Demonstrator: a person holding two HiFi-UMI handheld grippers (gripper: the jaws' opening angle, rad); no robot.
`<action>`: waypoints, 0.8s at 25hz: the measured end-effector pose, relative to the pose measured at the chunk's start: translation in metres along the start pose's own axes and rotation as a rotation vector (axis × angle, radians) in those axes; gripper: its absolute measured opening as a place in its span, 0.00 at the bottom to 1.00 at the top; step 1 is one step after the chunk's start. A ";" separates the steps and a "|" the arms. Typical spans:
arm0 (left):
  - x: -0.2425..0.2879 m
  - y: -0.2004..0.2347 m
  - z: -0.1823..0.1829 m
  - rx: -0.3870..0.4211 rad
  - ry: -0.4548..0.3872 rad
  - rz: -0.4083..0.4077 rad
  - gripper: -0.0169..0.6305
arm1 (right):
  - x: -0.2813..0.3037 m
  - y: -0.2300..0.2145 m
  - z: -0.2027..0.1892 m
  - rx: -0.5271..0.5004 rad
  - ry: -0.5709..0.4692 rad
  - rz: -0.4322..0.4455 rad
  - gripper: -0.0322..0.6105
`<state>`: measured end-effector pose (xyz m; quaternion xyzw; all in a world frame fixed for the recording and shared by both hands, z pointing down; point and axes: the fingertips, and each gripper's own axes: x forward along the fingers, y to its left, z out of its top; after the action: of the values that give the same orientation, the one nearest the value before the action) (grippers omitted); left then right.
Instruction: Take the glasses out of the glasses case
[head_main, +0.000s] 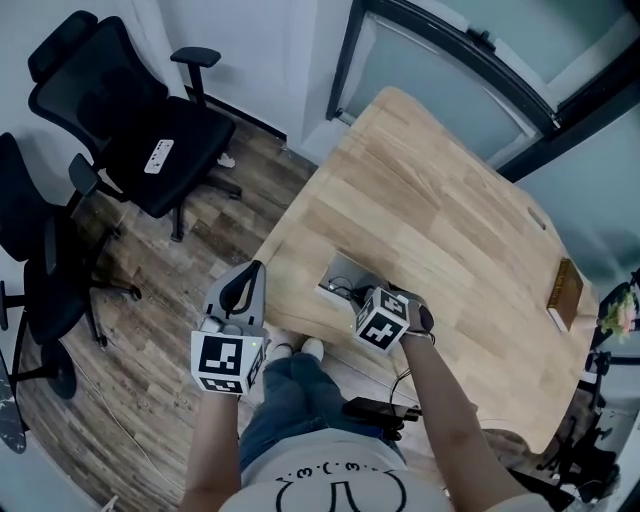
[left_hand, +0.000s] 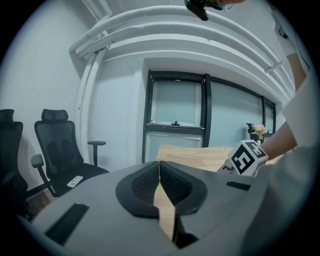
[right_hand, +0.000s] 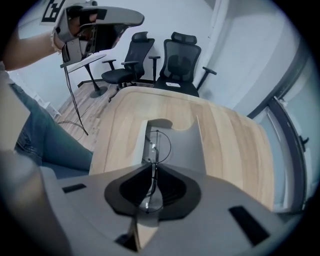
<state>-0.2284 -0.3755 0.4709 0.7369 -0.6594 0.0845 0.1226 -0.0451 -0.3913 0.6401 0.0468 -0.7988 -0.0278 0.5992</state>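
An open grey glasses case (head_main: 340, 277) lies at the near edge of the wooden table (head_main: 430, 200). My right gripper (head_main: 368, 305) points steeply down into it. In the right gripper view the case (right_hand: 186, 142) holds thin wire-framed glasses (right_hand: 161, 144), and the right gripper (right_hand: 150, 169) is shut on the frame's middle, one lens ahead of the pads and one behind them. My left gripper (head_main: 250, 275) hangs left of the case, off the table's edge above the floor. In its own view the left gripper (left_hand: 159, 167) is shut with nothing between the pads.
Black office chairs (head_main: 130, 110) stand on the wood floor to the left. A brown box (head_main: 565, 290) lies at the table's right edge. A dark-framed glass door (head_main: 450, 90) is beyond the table. The person's knees (head_main: 290, 390) are below the near edge.
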 end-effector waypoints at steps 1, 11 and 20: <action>-0.001 0.001 0.001 -0.001 -0.002 0.003 0.05 | 0.000 0.000 0.000 0.018 -0.005 0.003 0.12; -0.007 0.002 0.014 0.013 -0.031 -0.010 0.05 | -0.029 -0.008 0.014 0.059 -0.088 -0.110 0.08; -0.011 -0.012 0.048 0.075 -0.098 -0.080 0.05 | -0.087 -0.020 0.036 0.125 -0.193 -0.264 0.08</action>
<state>-0.2191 -0.3781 0.4210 0.7699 -0.6311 0.0678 0.0658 -0.0543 -0.4025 0.5451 0.1857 -0.8397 -0.0607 0.5068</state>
